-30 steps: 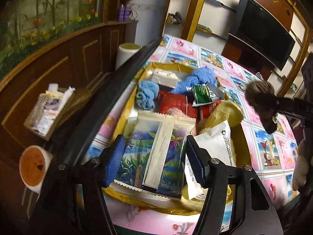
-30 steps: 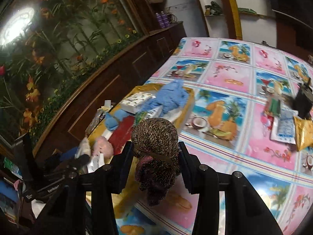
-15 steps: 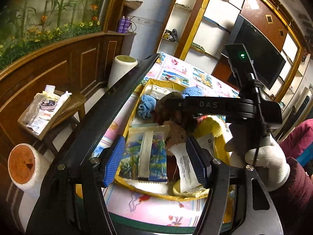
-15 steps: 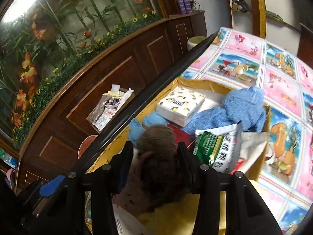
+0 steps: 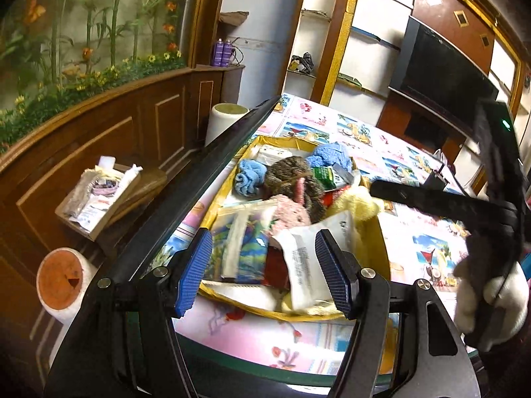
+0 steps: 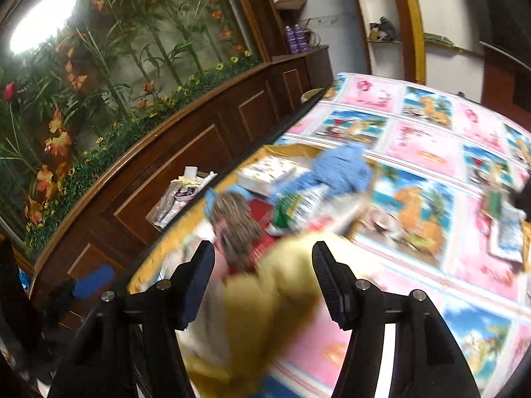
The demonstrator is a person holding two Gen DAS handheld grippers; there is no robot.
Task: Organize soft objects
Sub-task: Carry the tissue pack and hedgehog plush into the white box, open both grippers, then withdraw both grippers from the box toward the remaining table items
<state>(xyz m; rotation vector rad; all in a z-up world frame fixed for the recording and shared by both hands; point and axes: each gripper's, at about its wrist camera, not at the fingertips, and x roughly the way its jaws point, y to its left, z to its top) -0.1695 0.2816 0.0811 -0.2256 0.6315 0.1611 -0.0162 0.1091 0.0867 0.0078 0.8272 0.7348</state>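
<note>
— Wood panelling all down one side, fake flowers behind glass, and a table (image 6: pixel 428 139) w/ a loud pink-and-blue cartoon cloth. Where's the soft stuff?

— Nearly all in the yellow tray (image 5: pixel 381 242) at the table's near corner. Brown knitted toy (image 5: pixel 292 179) lies on top of the heap, mid-tray, w/ a pink fluffy thing (image 5: pixel 288 212) just in front of it and touching. Blue cloth (image 5: pixel 249 177) on its left, bigger blue towel (image 5: pixel 330 156) at the far end, yellow plush (image 5: pixel 360 200) spilling over the right rim.

— And the tools?

— Left gripper (image 5: pixel 264 273) hovers over the near end of the tray, jaws spread wide, nothing between them. Right gripper (image 6: pixel 262 280) — jaws spread too, empty; the yellow plush is below and beyond it, not pinched. Right-wrist view is badly smeared, so details there are poor.

— How far along, you reckon?

— Well on, I'd say. The tray's full and the brown toy is in. But out on the cloth, far right, a few packets (image 6: pixel 504 232) lie loose, well apart from the tray. Whether they count as soft I can't tell. So prob. a couple of fetches left, plus maybe tucking the plush in.

— Any writing legible?

— Not really. White packet (image 5: pixel 302 262) near the left gripper has small dark print, too fine to read. Green packet (image 5: pixel 323 174) has characters, also unreadable. Colourful palm-tree pack (image 5: pixel 242 248) — picture only, from here.
</note>
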